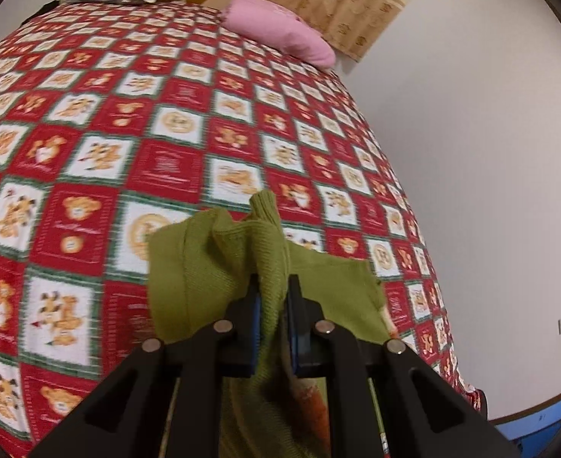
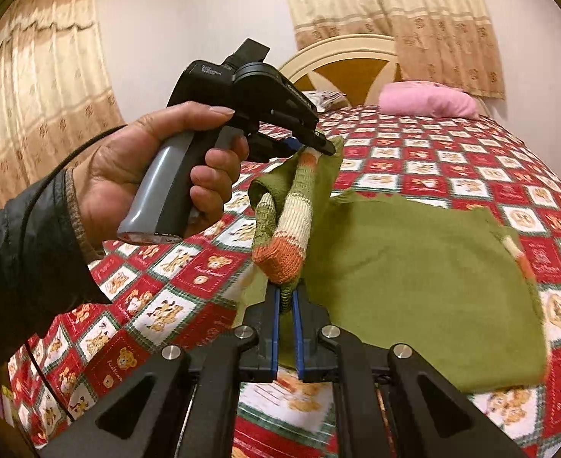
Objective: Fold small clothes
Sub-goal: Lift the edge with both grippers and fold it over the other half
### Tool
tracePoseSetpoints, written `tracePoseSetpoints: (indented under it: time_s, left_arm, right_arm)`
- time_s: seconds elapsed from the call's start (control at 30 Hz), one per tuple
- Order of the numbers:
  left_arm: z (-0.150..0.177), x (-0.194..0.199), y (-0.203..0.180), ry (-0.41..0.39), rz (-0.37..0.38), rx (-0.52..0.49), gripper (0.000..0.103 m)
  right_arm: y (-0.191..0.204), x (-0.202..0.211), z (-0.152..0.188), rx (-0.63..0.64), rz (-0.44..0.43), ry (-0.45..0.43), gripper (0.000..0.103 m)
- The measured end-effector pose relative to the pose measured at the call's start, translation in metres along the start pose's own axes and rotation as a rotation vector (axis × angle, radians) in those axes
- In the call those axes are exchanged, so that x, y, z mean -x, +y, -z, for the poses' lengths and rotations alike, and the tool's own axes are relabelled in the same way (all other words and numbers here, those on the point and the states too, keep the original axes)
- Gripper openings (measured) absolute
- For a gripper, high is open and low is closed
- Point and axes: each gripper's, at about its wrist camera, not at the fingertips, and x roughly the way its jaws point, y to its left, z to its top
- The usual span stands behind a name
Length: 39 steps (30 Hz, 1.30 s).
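My right gripper (image 2: 288, 297) is clenched on the striped orange-and-cream knitted cuff (image 2: 286, 255) of the small olive-green knitted sweater (image 2: 406, 282); my left gripper (image 1: 272, 294) pinches the same garment higher up. Its body rests on the red teddy-bear patchwork bedspread (image 2: 452, 145). I judge a sleeve fold is underway; next, carry the sleeve across and lay it flat.

No legible txt: print on bedspread (image 1: 173, 168) squares & left hand-held gripper (image 2: 320, 145) body too blurred.

both cams sit close over the bedspread (image 1: 89, 133), facing the headboard (image 2: 341, 72); both catch the pink pillow (image 1: 280, 26).
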Motion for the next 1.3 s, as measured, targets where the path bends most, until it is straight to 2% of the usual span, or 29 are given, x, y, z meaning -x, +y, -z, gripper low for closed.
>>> tracePoseSetpoints:
  time_s: [0.23,0.77,1.13,1.3]
  left_arm:
    - [0.002,-0.024,-0.05,0.03,0.014,-0.07,0.012]
    - [0.017,-0.086,-0.127,0.109,0.01,-0.152,0.012]
    - [0.033,-0.14,-0.147,0.184,-0.023,-0.17,0.012]
    - [0.04,-0.149,-0.166,0.178,-0.038,-0.223,0.012]
  right_arm:
    - [-0.044,0.023,0.007,-0.109,0.016,-0.021,0.005]
    - [-0.121,0.06,0.032,-0.295,0.065,-0.048,0.005]
    - [-0.164,0.069,0.055,-0.418,0.086,-0.036,0.004]
    - [-0.173,0.072,0.06,-0.453,0.095,-0.031,0.004]
